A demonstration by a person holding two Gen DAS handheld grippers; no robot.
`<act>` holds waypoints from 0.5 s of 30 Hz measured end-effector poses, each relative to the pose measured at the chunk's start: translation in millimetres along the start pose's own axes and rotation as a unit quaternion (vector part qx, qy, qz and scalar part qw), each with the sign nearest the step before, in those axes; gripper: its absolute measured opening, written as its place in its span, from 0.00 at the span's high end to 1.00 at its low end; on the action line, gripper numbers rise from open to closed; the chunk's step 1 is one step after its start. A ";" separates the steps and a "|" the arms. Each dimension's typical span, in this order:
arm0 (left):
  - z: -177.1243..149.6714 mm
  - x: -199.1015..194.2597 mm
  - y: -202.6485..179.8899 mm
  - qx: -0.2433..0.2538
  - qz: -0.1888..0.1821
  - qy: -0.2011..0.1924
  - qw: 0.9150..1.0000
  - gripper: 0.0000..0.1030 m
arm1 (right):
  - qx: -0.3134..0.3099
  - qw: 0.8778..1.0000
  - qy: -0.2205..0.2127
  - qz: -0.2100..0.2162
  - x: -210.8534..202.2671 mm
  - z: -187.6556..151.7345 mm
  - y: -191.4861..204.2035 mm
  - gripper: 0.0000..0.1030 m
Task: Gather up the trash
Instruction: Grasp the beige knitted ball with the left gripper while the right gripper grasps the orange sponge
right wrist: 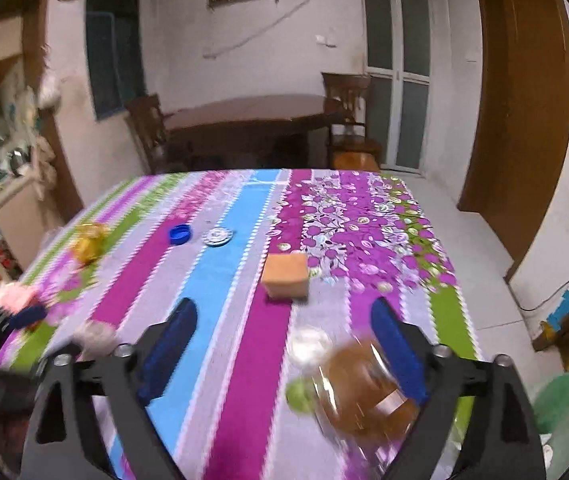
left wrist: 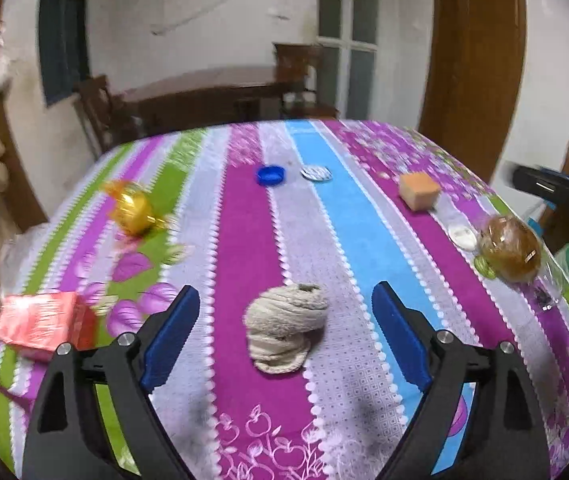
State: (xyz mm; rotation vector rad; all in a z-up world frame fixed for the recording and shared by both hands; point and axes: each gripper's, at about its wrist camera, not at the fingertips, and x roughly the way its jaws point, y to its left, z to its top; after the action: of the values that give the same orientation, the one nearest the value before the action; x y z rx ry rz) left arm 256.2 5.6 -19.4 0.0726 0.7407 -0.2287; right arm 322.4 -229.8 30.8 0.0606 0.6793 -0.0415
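A crumpled beige paper wad (left wrist: 284,328) lies on the striped tablecloth (left wrist: 244,240), between the blue pads of my left gripper (left wrist: 284,292). That gripper is open, and its pads stand apart from the wad. My right gripper (right wrist: 284,304) is open too. A brown bun in a clear wrapper (right wrist: 364,392) lies just inside its right finger, blurred, with no pad pressing on it. The same bun (left wrist: 510,252) shows at the table's right edge in the left wrist view.
Also on the cloth are a gold wrapper (left wrist: 132,208), blue cap (left wrist: 270,175), silvery lid (left wrist: 316,172), orange sponge block (right wrist: 286,276), white cap (left wrist: 462,236) and red box (left wrist: 40,320). A green bag (right wrist: 564,404) hangs beyond the right table edge.
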 end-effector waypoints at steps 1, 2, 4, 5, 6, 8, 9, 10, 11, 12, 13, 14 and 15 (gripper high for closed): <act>-0.7 5.2 -2.2 0.005 -0.008 0.007 1.000 0.16 | 0.001 1.000 0.014 -0.007 18.7 4.2 4.7 0.11; -2.0 9.1 -4.8 0.011 -0.015 0.013 1.000 0.15 | 0.002 0.999 0.042 -0.011 41.6 8.1 9.0 0.11; -5.7 13.4 -7.3 0.016 -0.015 0.018 1.000 0.15 | 0.002 0.996 0.080 -0.024 73.8 12.7 13.0 0.11; -7.5 16.4 -8.4 0.015 -0.016 0.020 1.000 0.15 | -0.003 0.995 0.093 -0.033 87.2 13.2 13.5 0.11; -9.0 17.3 -7.7 0.014 -0.022 0.023 0.999 0.15 | -0.013 0.993 0.106 -0.049 102.1 15.0 16.5 0.11; -11.4 21.6 -6.3 0.006 -0.034 0.030 0.999 0.16 | -0.018 0.992 0.109 -0.065 114.8 16.2 15.2 0.11; -12.3 25.0 -4.8 -0.003 -0.040 0.036 0.999 0.19 | -0.018 0.991 0.114 -0.064 121.7 16.5 15.8 0.12; -13.0 28.9 -3.0 -0.014 -0.043 0.044 0.998 0.24 | -0.017 0.991 0.120 -0.061 123.8 16.6 13.5 0.17; -13.6 31.8 -1.4 -0.020 -0.039 0.047 0.998 0.27 | -0.018 0.990 0.128 -0.056 128.9 17.4 13.6 0.31; -13.8 32.5 -0.6 -0.023 -0.037 0.049 0.998 0.29 | -0.019 0.989 0.137 -0.055 133.6 17.2 13.8 0.39; -13.7 31.4 2.1 -0.028 -0.042 0.046 0.998 0.36 | -0.015 0.988 0.144 -0.055 137.2 15.7 12.0 0.53; -13.4 30.6 5.3 -0.035 -0.044 0.042 0.998 0.47 | -0.007 0.988 0.148 -0.052 139.1 12.4 9.5 0.56; -13.3 30.8 8.7 -0.043 -0.044 0.043 0.997 0.52 | -0.003 0.988 0.145 -0.050 138.2 11.3 8.1 0.57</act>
State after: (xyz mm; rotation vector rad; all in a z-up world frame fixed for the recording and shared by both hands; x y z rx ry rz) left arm 271.4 10.5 -50.2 -0.0319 0.8387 -0.2784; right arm 437.4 -225.0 -47.0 0.0261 0.9724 -0.1294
